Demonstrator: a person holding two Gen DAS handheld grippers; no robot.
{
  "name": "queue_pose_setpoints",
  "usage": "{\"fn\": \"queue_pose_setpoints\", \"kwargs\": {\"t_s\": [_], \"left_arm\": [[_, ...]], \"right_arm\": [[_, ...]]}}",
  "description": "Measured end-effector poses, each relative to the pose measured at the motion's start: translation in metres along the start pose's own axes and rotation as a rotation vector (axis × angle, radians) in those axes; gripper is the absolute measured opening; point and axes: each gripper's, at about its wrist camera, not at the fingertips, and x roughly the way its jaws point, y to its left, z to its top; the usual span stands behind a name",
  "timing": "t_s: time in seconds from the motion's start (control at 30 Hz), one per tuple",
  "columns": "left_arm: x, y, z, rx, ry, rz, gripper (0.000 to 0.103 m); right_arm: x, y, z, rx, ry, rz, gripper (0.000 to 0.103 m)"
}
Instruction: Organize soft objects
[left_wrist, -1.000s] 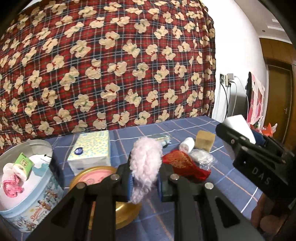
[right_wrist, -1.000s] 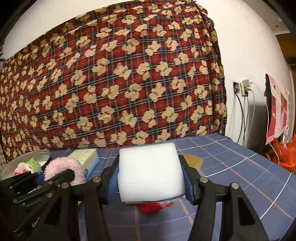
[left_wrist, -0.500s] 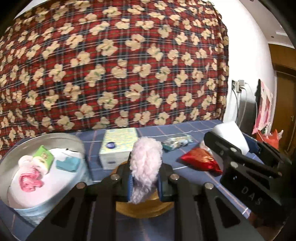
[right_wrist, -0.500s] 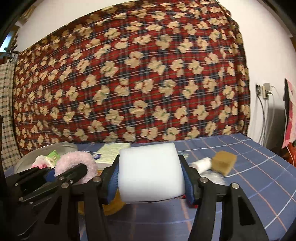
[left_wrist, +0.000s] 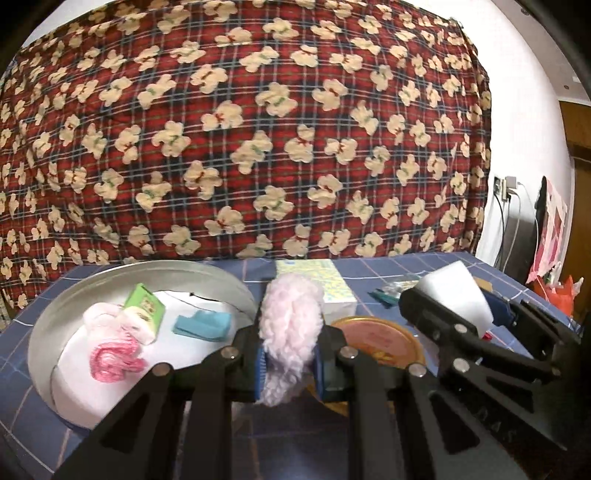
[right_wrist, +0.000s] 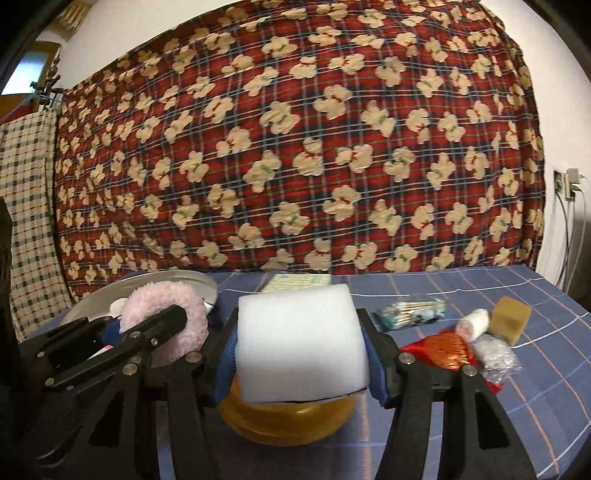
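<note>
My left gripper (left_wrist: 290, 363) is shut on a fluffy pink puff (left_wrist: 290, 325), squeezed thin between the pads; the puff (right_wrist: 168, 317) also shows at the left of the right wrist view. My right gripper (right_wrist: 301, 354) is shut on a white foam block (right_wrist: 301, 339), whose corner (left_wrist: 458, 291) shows in the left wrist view. Left of the puff stands a round silver tin (left_wrist: 48, 325) holding a pink yarn bundle (left_wrist: 114, 356), a green box (left_wrist: 144, 306) and a teal cloth (left_wrist: 203, 323). Both grippers hang above a gold tin lid (left_wrist: 380, 343).
A tissue pack (left_wrist: 332, 284) lies behind the gold lid. To the right on the blue checked tablecloth (right_wrist: 535, 406) lie a cotton swab bag (right_wrist: 410, 314), a red pouch (right_wrist: 443, 349), a white roll (right_wrist: 472, 325), a brown sponge cube (right_wrist: 511, 319) and a clear bag (right_wrist: 495, 354). A bear-print blanket (right_wrist: 295, 147) hangs behind.
Both grippers have moved left across the table with their loads. The silver tin has come closer to the middle of the left wrist view; the red pouch and brown cube have slid right.
</note>
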Motion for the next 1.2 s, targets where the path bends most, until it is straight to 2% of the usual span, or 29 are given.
{"fn": "queue_pose_setpoints", "kwargs": {"t_s": [0.33, 0.7, 1.2], "left_arm": [[-0.011, 0.039, 0.014, -0.016, -0.050, 0.070, 0.018], [-0.007, 0.094, 0.033, -0.053, -0.078, 0.199, 0.018], [0.016, 0.159, 0.034, -0.120, -0.014, 0.349, 0.018]], "right_arm": [[0.018, 0.036, 0.016, 0.012, 0.020, 0.078, 0.061], [0.033, 0.076, 0.040, 0.020, -0.007, 0.149, 0.061], [0.084, 0.128, 0.054, 0.044, -0.042, 0.185, 0.061]]}}
